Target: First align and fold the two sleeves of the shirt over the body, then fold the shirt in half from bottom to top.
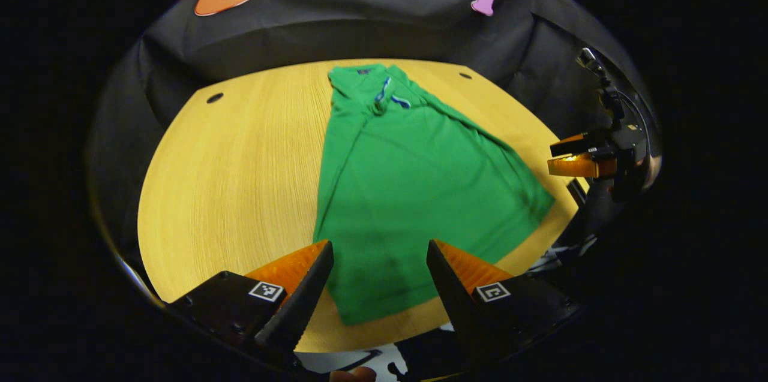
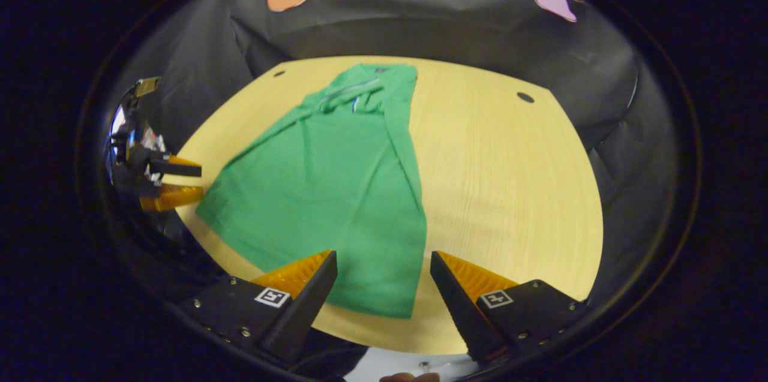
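Left gripper view: shirt [image 1: 408, 190] lies sleeves-folded mid-desk [image 1: 240, 178]; we hold left gripper [image 1: 378, 286] and right gripper [image 2: 384, 286] apart, empty, over hem for bottom-up fold.

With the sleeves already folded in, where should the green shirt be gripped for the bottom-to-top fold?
Grip the green cotton polo shirt at its two bottom hem corners, coming in from the near table edge. It lies flat on the round wooden table, collar far, hem nearest both open grippers, left and right.
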Demonstrator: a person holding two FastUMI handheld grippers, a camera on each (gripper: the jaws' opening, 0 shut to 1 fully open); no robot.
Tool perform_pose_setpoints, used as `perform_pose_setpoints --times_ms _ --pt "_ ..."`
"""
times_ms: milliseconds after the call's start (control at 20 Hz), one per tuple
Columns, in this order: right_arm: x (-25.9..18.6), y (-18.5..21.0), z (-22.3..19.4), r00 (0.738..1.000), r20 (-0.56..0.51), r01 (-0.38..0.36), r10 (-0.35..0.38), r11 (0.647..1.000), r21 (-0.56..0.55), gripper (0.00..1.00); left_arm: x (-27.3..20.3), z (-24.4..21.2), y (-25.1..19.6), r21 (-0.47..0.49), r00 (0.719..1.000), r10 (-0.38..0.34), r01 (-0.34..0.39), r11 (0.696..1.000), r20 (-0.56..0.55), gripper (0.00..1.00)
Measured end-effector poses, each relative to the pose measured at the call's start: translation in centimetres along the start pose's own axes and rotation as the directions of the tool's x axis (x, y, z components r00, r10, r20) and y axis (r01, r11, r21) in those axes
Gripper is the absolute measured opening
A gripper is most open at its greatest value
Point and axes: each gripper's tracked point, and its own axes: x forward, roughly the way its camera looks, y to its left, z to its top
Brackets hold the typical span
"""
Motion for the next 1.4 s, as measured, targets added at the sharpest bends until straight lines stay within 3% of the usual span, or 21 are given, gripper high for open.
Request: perform_pose_setpoints --times_ms 200,500,750,800,900,1000,1150,1400 --pt "0.9 0.2 -3.8 0.996 -0.087 0.002 -0.007 0.998 -0.065 0.99 -0.1 -2.2 1.1 0.008 0.997 0.003 -0.002 1.000 -0.073 1.00" --pt "2.1 0.2 -4.6 0.992 -0.116 0.030 -0.042 0.995 -0.099 0.99 1.0 -4.4 2.1 -0.050 0.990 0.019 -0.026 0.998 -0.137 1.00" --pt "3.2 1.0 -4.6 0.994 -0.112 0.001 -0.009 0.997 -0.076 1.00 2.0 -4.0 2.3 0.068 0.986 0.102 -0.093 0.993 -0.136 0.99" --pt "3.3 1.6 -4.1 0.993 -0.115 -0.021 0.008 0.994 -0.110 0.68 2.5 -4.0 1.7 0.071 0.985 0.089 -0.079 0.994 -0.147 1.00" --pt "3.4 1.8 -3.9 0.991 -0.134 -0.046 0.020 0.981 -0.189 0.06 2.5 -3.1 1.2 0.051 0.986 0.074 -0.067 0.996 -0.150 0.72" --pt "3.2 1.7 -4.2 0.988 -0.149 -0.067 0.046 0.988 -0.138 0.06 3.1 -2.8 0.7 -0.032 0.989 0.035 -0.040 0.999 -0.142 0.06" --pt "3.0 1.3 -3.5 0.985 -0.148 -0.083 0.085 0.996 0.022 0.01 3.0 -2.2 -0.3 -0.142 0.987 -0.037 0.015 0.990 -0.156 0.03" --pt "1.6 1.0 -2.1 0.988 -0.111 -0.099 0.109 0.991 0.090 0.01 0.9 0.8 -0.6 -0.133 0.992 -0.054 0.039 0.990 -0.115 0.03"
